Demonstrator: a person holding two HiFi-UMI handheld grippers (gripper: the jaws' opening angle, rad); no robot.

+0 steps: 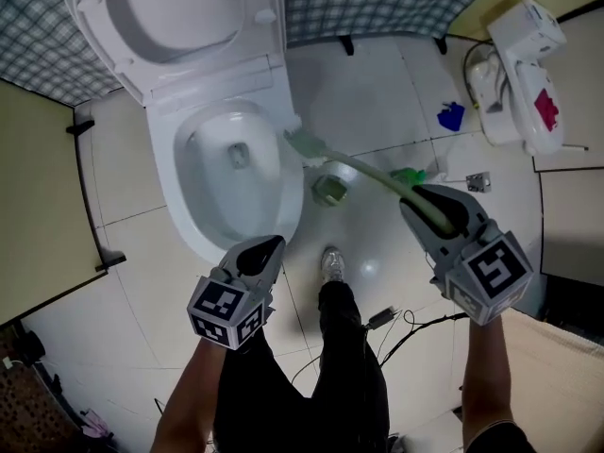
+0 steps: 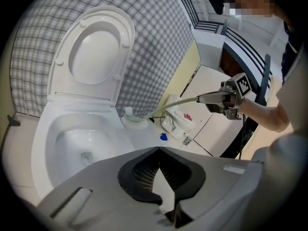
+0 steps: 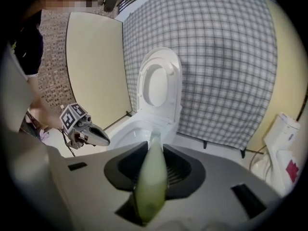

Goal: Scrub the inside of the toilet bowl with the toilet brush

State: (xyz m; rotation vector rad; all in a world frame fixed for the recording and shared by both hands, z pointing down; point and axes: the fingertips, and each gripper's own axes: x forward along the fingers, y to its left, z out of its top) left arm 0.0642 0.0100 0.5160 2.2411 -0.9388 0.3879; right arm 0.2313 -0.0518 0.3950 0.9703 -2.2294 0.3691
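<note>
The white toilet (image 1: 231, 159) stands with lid and seat raised, and its bowl (image 2: 79, 146) is open to view. My right gripper (image 1: 427, 198) is shut on the pale green handle (image 3: 150, 177) of the toilet brush. The handle (image 1: 373, 173) slopes left, and the white brush head (image 1: 302, 143) hangs just outside the bowl's right rim, above the floor. Its round holder (image 1: 330, 187) sits on the tiles beside the toilet. My left gripper (image 1: 266, 247) hovers over the bowl's front rim, shut with nothing in it. It also shows in the right gripper view, left gripper (image 3: 98, 139).
A white appliance (image 1: 519, 74) lies on the floor at the far right, with a blue scrap (image 1: 451, 116) and a green item (image 1: 408, 175) near it. Cables (image 1: 396, 324) trail by my shoe (image 1: 332, 264). A checked wall (image 1: 377, 3) is behind; a yellow partition (image 1: 38, 206) stands left.
</note>
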